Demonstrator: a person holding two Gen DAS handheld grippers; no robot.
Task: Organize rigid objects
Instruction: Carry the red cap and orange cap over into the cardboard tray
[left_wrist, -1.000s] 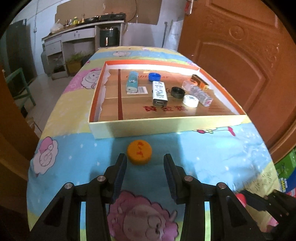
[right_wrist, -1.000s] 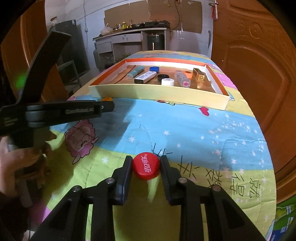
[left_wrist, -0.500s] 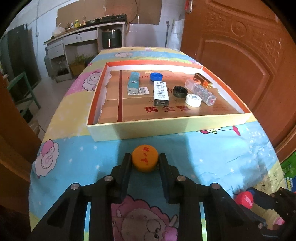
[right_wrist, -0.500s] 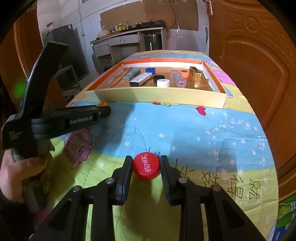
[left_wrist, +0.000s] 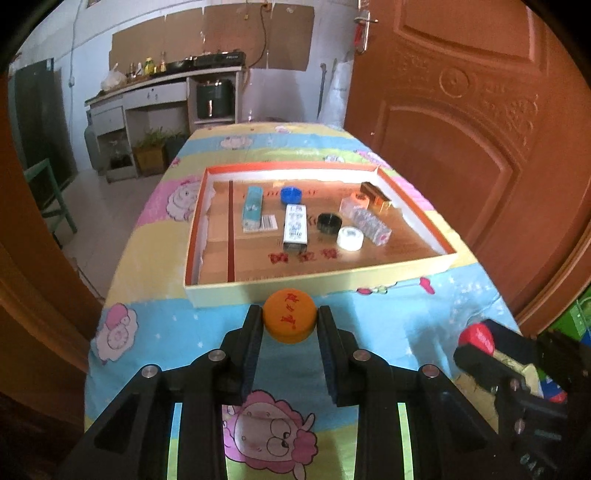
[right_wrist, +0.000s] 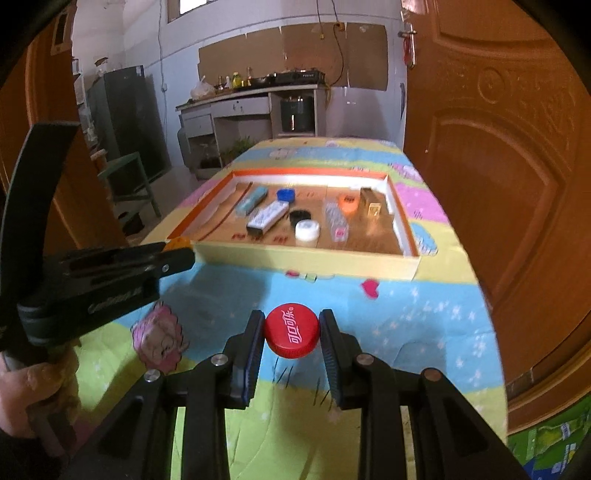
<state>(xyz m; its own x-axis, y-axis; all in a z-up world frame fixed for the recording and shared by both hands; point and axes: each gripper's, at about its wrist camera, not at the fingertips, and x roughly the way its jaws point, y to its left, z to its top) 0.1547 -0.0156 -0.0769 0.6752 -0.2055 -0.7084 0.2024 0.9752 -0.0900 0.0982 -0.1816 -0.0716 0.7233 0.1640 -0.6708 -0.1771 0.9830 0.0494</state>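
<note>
Left gripper (left_wrist: 290, 325) clamped on an orange bottle cap (left_wrist: 290, 316), held above the cartoon-print blanket (left_wrist: 177, 325) just short of the near wall of the shallow cardboard tray (left_wrist: 317, 278). Right gripper (right_wrist: 291, 334) pinching a red bottle cap (right_wrist: 291, 329) over the blanket, well short of the tray. Inside the tray: a blue cap (left_wrist: 291, 194), black cap (left_wrist: 330, 222), white cap (left_wrist: 350, 238) and a few small boxes.
</note>
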